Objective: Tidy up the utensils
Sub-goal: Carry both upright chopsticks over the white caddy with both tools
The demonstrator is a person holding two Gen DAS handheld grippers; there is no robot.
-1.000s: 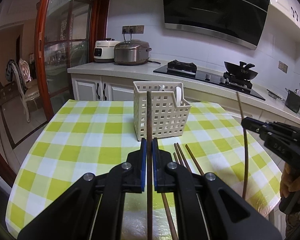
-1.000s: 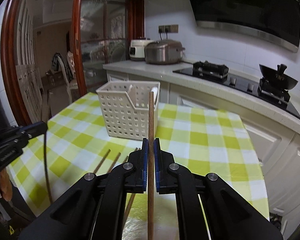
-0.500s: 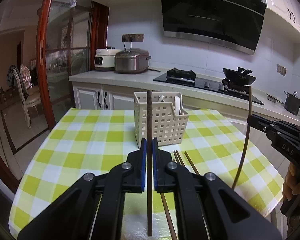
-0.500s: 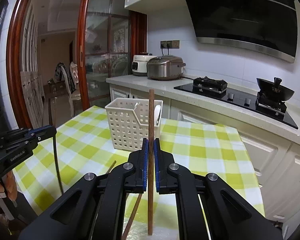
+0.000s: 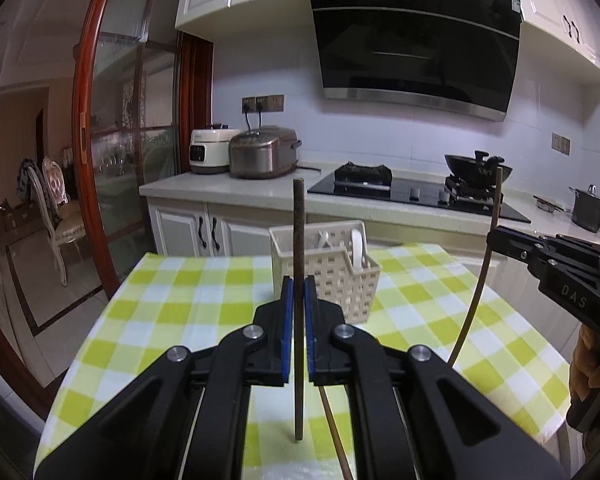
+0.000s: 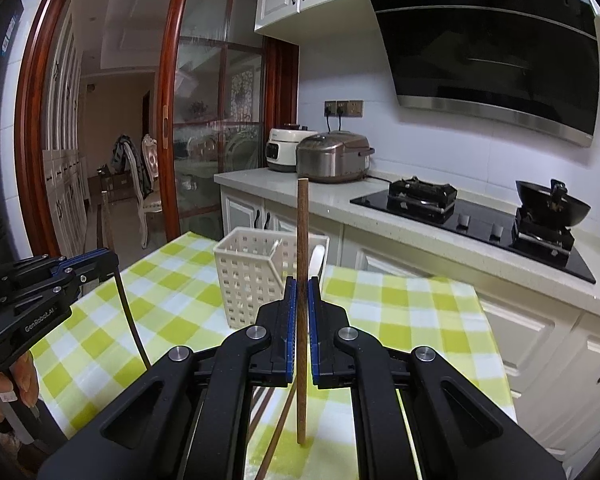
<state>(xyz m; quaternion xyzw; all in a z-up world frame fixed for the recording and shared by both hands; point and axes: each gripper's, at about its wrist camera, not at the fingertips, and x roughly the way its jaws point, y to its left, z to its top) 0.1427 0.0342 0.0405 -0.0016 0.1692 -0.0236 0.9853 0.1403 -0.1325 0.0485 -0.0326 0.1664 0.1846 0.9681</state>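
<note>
My left gripper (image 5: 299,292) is shut on a dark brown chopstick (image 5: 298,240) that stands upright between its blue pads, lifted above the table. My right gripper (image 6: 301,294) is shut on a lighter brown chopstick (image 6: 301,232), also upright. Each gripper shows in the other's view: the right gripper (image 5: 496,236) at the right edge, the left gripper (image 6: 110,258) at the left. A white perforated utensil basket (image 5: 340,276) stands ahead on the checked tablecloth (image 5: 172,304), with white utensils (image 5: 356,248) inside. More chopsticks (image 6: 278,432) lie on the table below the fingers.
The green-and-white checked table ends at a near edge below me. Behind it runs a counter (image 5: 228,188) with two rice cookers (image 5: 264,152), a black hob (image 5: 416,192) and a wok (image 5: 476,164). A glass sliding door with a red frame (image 5: 88,120) stands at the left.
Both grippers have risen with their chopsticks and tilted up. The basket and table now sit lower and farther in both views, and the chopsticks' lower ends hang above the table.
</note>
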